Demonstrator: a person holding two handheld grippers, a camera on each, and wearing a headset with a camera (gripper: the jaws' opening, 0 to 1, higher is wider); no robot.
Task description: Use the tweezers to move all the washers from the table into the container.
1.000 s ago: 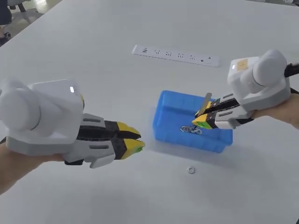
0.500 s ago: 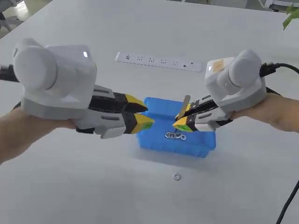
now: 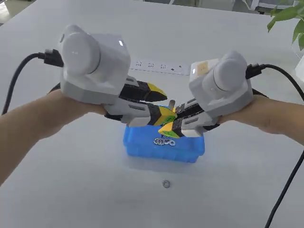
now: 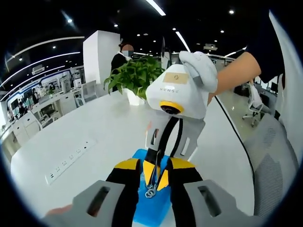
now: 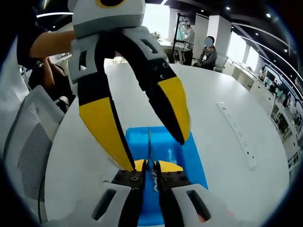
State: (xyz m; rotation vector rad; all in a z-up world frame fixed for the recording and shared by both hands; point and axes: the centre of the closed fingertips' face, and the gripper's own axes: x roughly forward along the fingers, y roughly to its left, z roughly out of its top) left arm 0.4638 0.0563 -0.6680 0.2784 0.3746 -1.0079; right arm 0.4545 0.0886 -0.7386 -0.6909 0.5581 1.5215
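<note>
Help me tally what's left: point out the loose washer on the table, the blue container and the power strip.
loose washer [image 3: 166, 184], head view, on its ring.
blue container [image 3: 142, 149], head view, on its front wall.
power strip [image 3: 159, 65], head view, on its top face.

In the head view, the left gripper [image 3: 162, 101] and the right gripper [image 3: 165, 129] are covering the back of the blue container [image 3: 137, 145]. The washers [image 3: 165, 141] inside are looking too small for me to count. The tweezers [image 5: 149, 146] are mostly hiding between the closed jaws of the right gripper. The power strip [image 3: 156, 65] is partly hiding behind both grippers.
</note>
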